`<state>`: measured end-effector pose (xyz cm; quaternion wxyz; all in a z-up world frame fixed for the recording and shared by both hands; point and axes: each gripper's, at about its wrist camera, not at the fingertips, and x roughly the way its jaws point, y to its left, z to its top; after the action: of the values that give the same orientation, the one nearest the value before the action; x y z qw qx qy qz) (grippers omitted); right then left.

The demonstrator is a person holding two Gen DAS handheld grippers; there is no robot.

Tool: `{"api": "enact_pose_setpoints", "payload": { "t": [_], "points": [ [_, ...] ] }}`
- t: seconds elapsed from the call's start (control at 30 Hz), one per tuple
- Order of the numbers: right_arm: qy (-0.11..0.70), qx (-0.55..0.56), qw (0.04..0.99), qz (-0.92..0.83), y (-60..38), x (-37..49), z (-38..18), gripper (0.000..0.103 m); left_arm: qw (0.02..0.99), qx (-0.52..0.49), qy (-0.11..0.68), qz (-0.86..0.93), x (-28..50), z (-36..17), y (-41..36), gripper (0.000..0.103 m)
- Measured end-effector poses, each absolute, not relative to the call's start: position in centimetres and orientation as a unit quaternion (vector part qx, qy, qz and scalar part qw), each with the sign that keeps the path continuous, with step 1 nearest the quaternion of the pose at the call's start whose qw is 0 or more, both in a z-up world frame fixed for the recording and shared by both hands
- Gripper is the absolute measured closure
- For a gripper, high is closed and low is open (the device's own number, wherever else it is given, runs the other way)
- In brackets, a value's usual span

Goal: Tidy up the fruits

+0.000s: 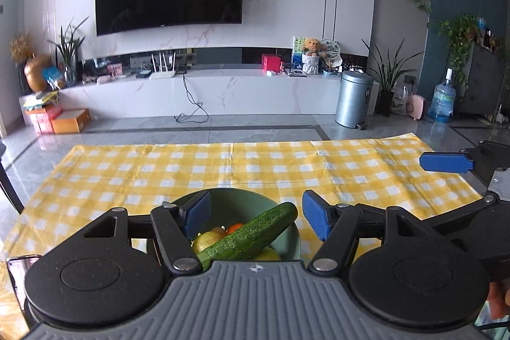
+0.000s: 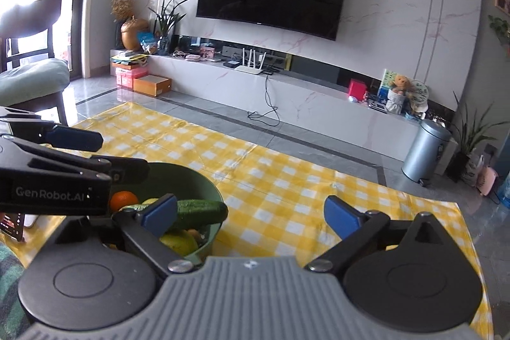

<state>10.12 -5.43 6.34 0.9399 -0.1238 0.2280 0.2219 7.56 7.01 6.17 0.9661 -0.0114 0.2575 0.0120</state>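
- The desk, covered by a yellow-and-white checked cloth (image 1: pixel 255 168), is bare across its far half. Its far edge runs straight across the left wrist view, with grey floor tiles beyond it up to a low white TV bench (image 1: pixel 223 91).
- In the right wrist view the cloth's far edge slants from upper left to lower right, and its right corner ends near a silver pedal bin (image 2: pixel 427 148) that stands on the floor.
- The green bowl (image 1: pixel 251 196) sits on the cloth at the near side, with open cloth to its right and beyond it.
- A cucumber (image 1: pixel 248 235) lies on top of the fruit in the bowl; it is dark green, bumpy and glossy. Under it sit a yellow-green fruit (image 1: pixel 207 241) and an orange (image 2: pixel 124 200).
- In the left wrist view the cucumber's long axis runs diagonally, its rounded tip up and to the right over the bowl's rim and its other end low and near the camera.
- The left tool (image 1: pixel 256 214) is open wide; its blue pads flank the bowl from above and touch nothing.
- The right tool (image 2: pixel 251 214) is also open wide and empty. Its left pad is in front of the cucumber and its right pad over bare cloth.
- The two tools are close side by side, the left one's body crossing the left edge of the right wrist view.
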Motion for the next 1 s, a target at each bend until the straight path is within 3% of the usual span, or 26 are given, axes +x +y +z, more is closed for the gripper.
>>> {"api": "enact_pose_setpoints", "payload": {
  "t": [0.13, 0.27, 0.5, 1.0],
  "points": [
    [0.231, -0.101, 0.944, 0.211, -6.7, 8.3, 5.9, 0.004, 0.967, -0.001, 0.252, 0.016, 6.3, 6.0, 6.4, 0.025],
    [0.232, -0.089, 0.948, 0.197, -7.7, 6.7, 5.2, 0.004, 0.966, 0.002, 0.259, 0.017, 5.2, 5.6, 6.5, 0.018],
    [0.228, -0.059, 0.955, 0.183, -9.0, 5.0, 4.0, 0.004, 0.955, 0.051, 0.292, 0.027, 4.3, 4.0, 5.7, 0.017],
    [0.269, -0.044, 0.941, 0.200, -8.8, 5.5, 0.7, 0.004, 0.938, 0.059, 0.340, 0.043, 4.4, 0.6, 5.7, 0.017]
  ]
}}
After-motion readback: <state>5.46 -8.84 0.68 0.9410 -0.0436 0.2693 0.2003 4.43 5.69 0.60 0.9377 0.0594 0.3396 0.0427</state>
